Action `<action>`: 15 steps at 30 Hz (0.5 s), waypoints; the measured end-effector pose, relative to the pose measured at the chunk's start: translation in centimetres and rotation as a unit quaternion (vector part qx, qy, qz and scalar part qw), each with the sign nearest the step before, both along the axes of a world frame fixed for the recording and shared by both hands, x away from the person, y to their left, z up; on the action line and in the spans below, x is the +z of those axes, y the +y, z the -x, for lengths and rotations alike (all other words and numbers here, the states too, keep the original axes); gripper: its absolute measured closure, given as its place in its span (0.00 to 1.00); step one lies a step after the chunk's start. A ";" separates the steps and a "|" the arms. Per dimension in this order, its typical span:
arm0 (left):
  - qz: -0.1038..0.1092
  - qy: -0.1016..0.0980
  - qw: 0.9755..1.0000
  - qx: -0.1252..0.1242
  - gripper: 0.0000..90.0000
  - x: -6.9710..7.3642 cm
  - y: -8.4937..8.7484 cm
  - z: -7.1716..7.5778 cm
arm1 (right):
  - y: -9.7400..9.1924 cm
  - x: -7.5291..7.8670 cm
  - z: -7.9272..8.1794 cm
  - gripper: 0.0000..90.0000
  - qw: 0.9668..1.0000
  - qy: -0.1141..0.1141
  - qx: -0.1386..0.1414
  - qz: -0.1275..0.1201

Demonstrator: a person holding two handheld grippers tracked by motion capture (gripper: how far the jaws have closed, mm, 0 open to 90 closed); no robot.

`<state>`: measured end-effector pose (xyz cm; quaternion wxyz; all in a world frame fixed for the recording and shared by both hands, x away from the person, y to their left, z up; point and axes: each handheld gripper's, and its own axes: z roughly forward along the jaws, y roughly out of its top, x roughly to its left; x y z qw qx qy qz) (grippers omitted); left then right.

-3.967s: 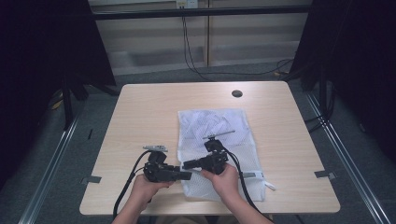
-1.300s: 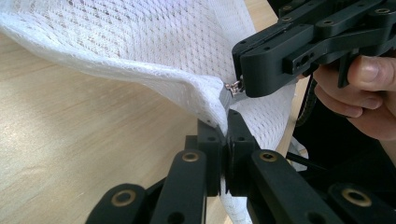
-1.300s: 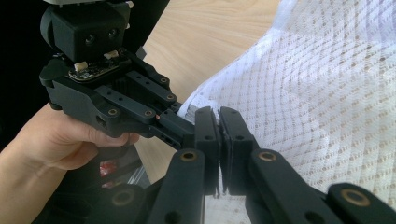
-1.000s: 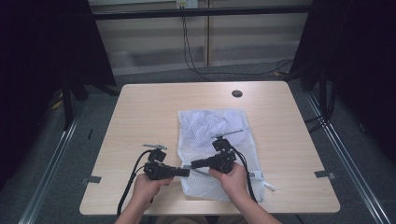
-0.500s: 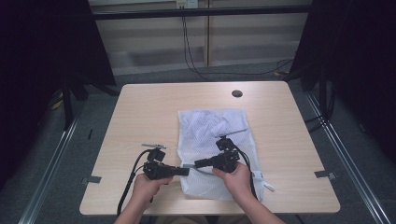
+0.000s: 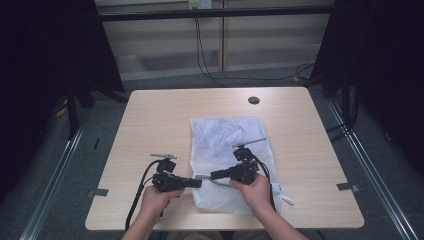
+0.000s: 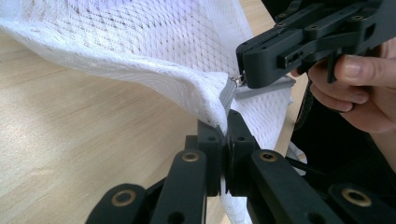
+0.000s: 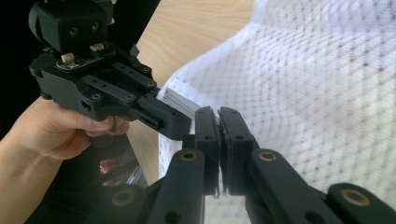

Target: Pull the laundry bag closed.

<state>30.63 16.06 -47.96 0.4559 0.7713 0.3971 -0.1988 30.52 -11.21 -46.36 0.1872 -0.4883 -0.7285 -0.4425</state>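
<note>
While both hands rest low, the left gripper [image 7: 223,128] pinches the mesh bag's [image 6: 227,145] edge. Facing it, the right gripper [image 7: 240,80] clamps the zipper pull [image 7: 238,79].

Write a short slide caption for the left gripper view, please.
Left tongs pinch the edge of a white mesh bag while the right tongs grip its zipper pull.

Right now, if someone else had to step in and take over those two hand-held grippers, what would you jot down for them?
Left hand-held gripper: shut on the near left edge of the white mesh bag, by the grey zipper end.
Right hand-held gripper: shut on the small metal zipper pull, tip to tip with the left one.
The bag lies flat on the wooden table, something white inside.
Done: both grips set.
Left: probably to slide the zipper along; how far it stands open I cannot tell.
</note>
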 end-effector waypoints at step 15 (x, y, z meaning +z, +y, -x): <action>0.002 0.000 1.000 0.000 0.97 0.0 0.2 -0.1 | -1.1 0.1 0.2 0.97 1.000 0.000 -0.002 0.004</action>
